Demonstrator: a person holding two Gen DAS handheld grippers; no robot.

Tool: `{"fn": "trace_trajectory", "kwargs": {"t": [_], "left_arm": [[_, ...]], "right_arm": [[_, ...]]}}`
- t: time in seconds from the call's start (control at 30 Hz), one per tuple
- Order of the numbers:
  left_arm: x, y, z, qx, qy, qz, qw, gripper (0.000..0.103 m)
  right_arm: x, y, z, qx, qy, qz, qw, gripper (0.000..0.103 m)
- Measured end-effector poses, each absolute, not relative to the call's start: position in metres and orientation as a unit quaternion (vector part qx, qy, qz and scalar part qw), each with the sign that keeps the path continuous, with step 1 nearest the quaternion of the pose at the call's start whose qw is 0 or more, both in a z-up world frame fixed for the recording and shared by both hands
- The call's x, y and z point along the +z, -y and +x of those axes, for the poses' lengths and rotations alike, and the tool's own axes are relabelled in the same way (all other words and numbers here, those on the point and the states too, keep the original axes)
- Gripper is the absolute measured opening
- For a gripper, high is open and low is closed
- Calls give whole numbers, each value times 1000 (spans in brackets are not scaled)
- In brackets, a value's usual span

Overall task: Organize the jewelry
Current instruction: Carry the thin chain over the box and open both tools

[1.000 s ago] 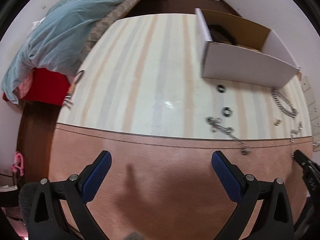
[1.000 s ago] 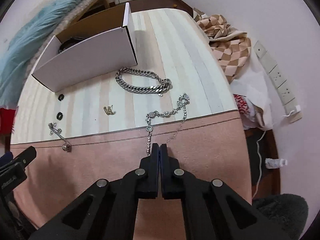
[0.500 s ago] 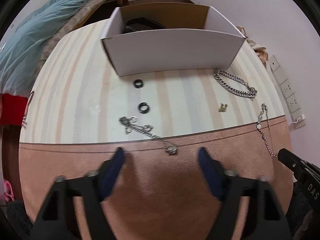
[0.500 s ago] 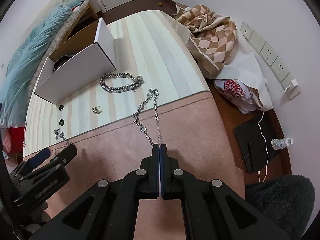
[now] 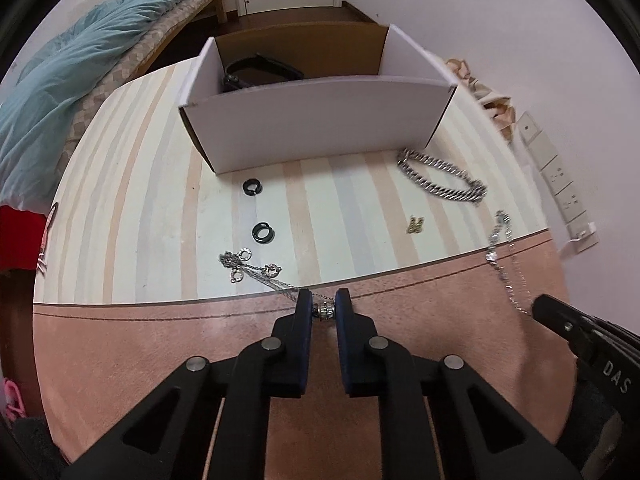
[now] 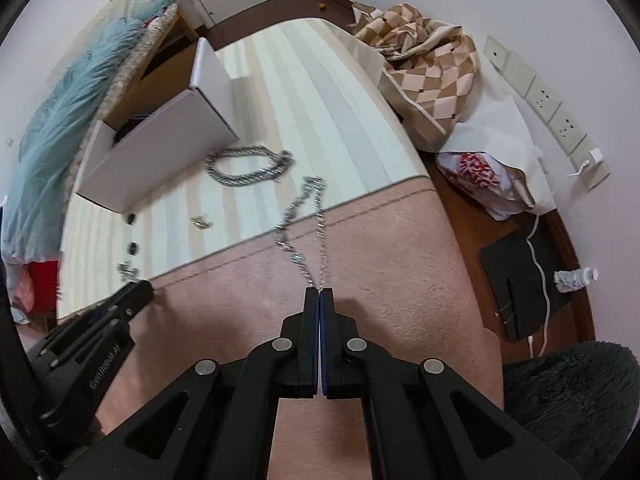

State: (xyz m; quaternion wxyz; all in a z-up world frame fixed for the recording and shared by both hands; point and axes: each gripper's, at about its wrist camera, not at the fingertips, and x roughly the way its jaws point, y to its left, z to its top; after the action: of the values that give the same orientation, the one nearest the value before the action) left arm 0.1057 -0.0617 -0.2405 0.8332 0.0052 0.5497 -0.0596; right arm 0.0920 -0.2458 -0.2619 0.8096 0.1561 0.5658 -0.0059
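Note:
My left gripper (image 5: pixel 323 307) is shut on the beaded end of a silver charm bracelet (image 5: pixel 256 266) that trails left across the striped cloth. My right gripper (image 6: pixel 319 295) is shut on the end of a thin sparkly chain (image 6: pixel 304 220), which also shows at the right of the left wrist view (image 5: pixel 500 248). A thick silver curb chain (image 5: pixel 440 180) lies to the right in front of the open white box (image 5: pixel 320 128). Two black rings (image 5: pixel 251 186) (image 5: pixel 262 233) and a small gold piece (image 5: pixel 416 225) lie on the cloth.
The box holds a dark band (image 5: pixel 260 72). The table has a pink front strip (image 5: pixel 280 360) and striped cloth behind. A bed with a teal blanket (image 5: pixel 60 80) is at left. Checkered fabric (image 6: pixel 424 64), a plastic bag (image 6: pixel 488 172) and wall sockets (image 6: pixel 540 92) are at right.
My left gripper swung toward the box, moved in and closed from wide open onto the charm bracelet's end. My right gripper stayed shut and drew the thin chain back onto the pink strip.

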Motion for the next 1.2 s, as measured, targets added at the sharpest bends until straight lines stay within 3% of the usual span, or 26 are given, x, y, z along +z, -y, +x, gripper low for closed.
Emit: {"fn": "trace_trajectory", "kwargs": {"t": [0.43,0.73,0.97,1.2], "left_arm": [[-131,7,122,-125,-508,-57,850,9],[-65,-5,175,-174,-478,-56,859,9],[-64,-11,232,-175,-483,-59,856,9],[-110,-21,275,-163,-554,-88,812,10]], "right_arm": [[-150,224,120,107,-496,206,837,0],[-89,192,180,161,-459,163,859,0],[-97,173,247,160,-481,145,850,0],[-127,160,308,157,-519,125,831,0]]}}
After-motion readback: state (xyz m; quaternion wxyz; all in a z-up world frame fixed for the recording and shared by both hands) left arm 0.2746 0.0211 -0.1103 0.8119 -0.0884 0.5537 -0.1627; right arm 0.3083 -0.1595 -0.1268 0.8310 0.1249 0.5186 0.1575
